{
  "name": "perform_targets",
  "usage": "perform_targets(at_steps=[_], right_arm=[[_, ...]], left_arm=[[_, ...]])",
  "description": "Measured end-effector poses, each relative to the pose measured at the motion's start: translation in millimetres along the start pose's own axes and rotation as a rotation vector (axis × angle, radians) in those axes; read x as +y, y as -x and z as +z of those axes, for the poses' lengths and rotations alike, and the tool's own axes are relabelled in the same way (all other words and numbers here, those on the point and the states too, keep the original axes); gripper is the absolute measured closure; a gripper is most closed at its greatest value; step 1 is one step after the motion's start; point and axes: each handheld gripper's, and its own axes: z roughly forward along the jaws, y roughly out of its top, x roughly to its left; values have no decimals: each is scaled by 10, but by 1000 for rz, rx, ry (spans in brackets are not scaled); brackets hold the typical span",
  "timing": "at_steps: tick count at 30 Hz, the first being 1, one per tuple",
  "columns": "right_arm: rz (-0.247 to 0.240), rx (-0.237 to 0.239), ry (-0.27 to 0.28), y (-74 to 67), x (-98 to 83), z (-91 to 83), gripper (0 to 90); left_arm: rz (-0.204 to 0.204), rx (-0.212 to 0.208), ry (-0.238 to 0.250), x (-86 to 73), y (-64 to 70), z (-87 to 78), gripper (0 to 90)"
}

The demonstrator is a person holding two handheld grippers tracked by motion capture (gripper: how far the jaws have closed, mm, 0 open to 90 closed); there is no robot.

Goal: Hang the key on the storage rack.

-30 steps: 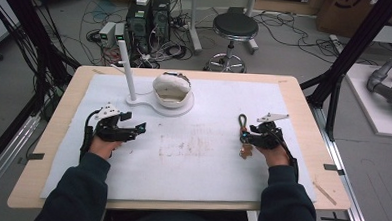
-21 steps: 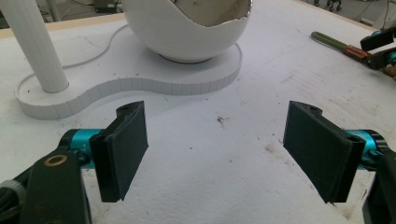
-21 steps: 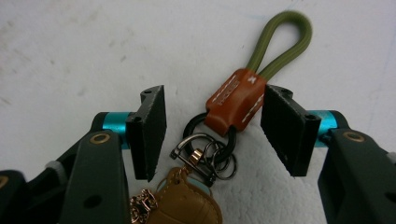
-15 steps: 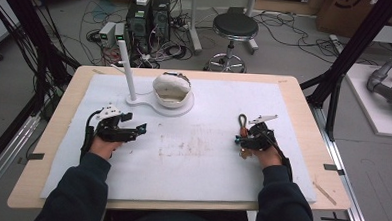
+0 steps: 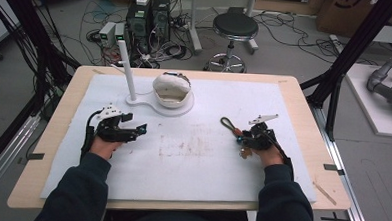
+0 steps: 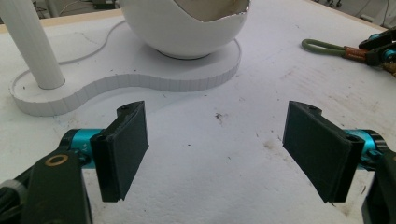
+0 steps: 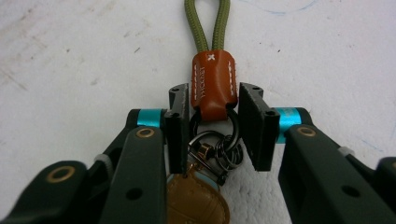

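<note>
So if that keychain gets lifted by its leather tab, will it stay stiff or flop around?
Probably flop. The keychain is a soft green cord loop joined to loose metal rings, so both ends likely dangle. The right gripper closing around the sewn leather tab should slip little. It looks light.

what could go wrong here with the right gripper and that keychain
1. The right gripper has just been closing around the keychain, its jaws flanking the short brown leather tab. With so little to hold, the tab might slip out on lifting.
2. The key rings and tan fob lie loose between the jaws; they may swing or snag.
3. The green cord loop trails on the mat and may drag.
</note>
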Motion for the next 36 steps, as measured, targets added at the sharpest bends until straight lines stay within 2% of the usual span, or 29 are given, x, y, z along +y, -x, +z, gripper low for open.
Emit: perform_targets(at_steps=[1, 3, 5, 6, 17, 19, 21, 22, 24, 25, 26, 28, 29, 30, 32, 36], right_arm=[[14, -9, 11, -3, 5, 13, 509], [29, -16, 12, 3, 12, 43, 488], [20, -22, 10, 3, 11, 48, 510], [15, -16, 9, 15, 12, 29, 665], [4, -7, 14, 15, 26, 10, 732], [23, 12, 19, 27, 25, 1, 752], [33, 27, 22, 50, 21, 7, 724], [31, 28, 23, 56, 19, 26, 676], [23, 22, 19, 49, 22, 49, 657], [20, 28, 31, 46, 33, 67, 566], [37, 28, 37, 61, 62, 108, 549], [8, 4, 25, 69, 85, 119, 631], [8, 4, 25, 69, 85, 119, 631], [-26, -13, 26, 62, 92, 128, 654], [-54, -20, 26, 38, 95, 129, 689], [-67, -20, 0, 18, 130, 122, 733]], left_arm=[[-1, 0, 0, -1, 2, 5, 221], [-1, 1, 0, -1, 7, 8, 222], [-1, 0, -2, -1, 11, 7, 222], [2, -1, -5, -2, 11, 6, 221], [0, 0, -9, -5, 9, 12, 223], [1, 0, -9, -3, 10, 9, 224], [0, 1, -9, -4, 10, 12, 224], [0, 1, -9, -4, 10, 12, 225], [2, 0, -13, -6, 14, 20, 224], [1, -1, -15, -8, 21, 25, 225], [4, -3, -17, -8, 32, 33, 226], [9, -4, -20, -8, 34, 35, 227], [9, -4, -21, -8, 38, 38, 227], [8, -5, -24, -11, 38, 43, 228], [7, -8, -25, -14, 42, 53, 229], [15, -9, -31, -14, 53, 59, 232]])
